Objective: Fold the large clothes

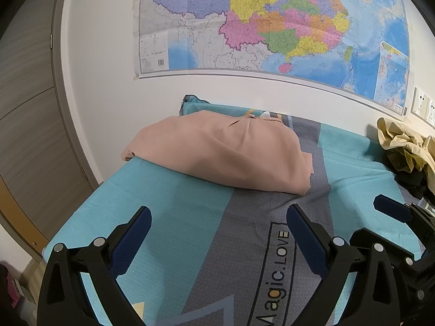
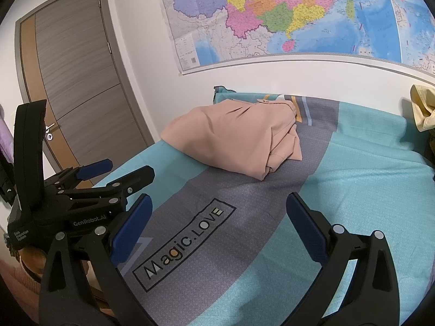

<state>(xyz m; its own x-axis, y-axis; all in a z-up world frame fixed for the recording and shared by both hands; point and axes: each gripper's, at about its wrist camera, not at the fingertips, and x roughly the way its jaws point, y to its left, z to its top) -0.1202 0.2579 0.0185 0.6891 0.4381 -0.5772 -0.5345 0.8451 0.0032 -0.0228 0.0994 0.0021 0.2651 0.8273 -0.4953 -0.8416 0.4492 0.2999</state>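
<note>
A pink garment lies folded into a compact bundle at the far left of the bed, near the wall; the right wrist view shows the same pink garment with its layered edges on the right side. My left gripper hovers open over the sheet, well short of the bundle, nothing between its fingers. My right gripper is open too, above the "Magic.LOVE" print. In the right wrist view the left gripper appears at the left, also open.
The bed carries a teal and grey sheet. A heap of beige and dark clothes sits at the far right by the wall. A large map hangs above. A grey door stands left of the bed.
</note>
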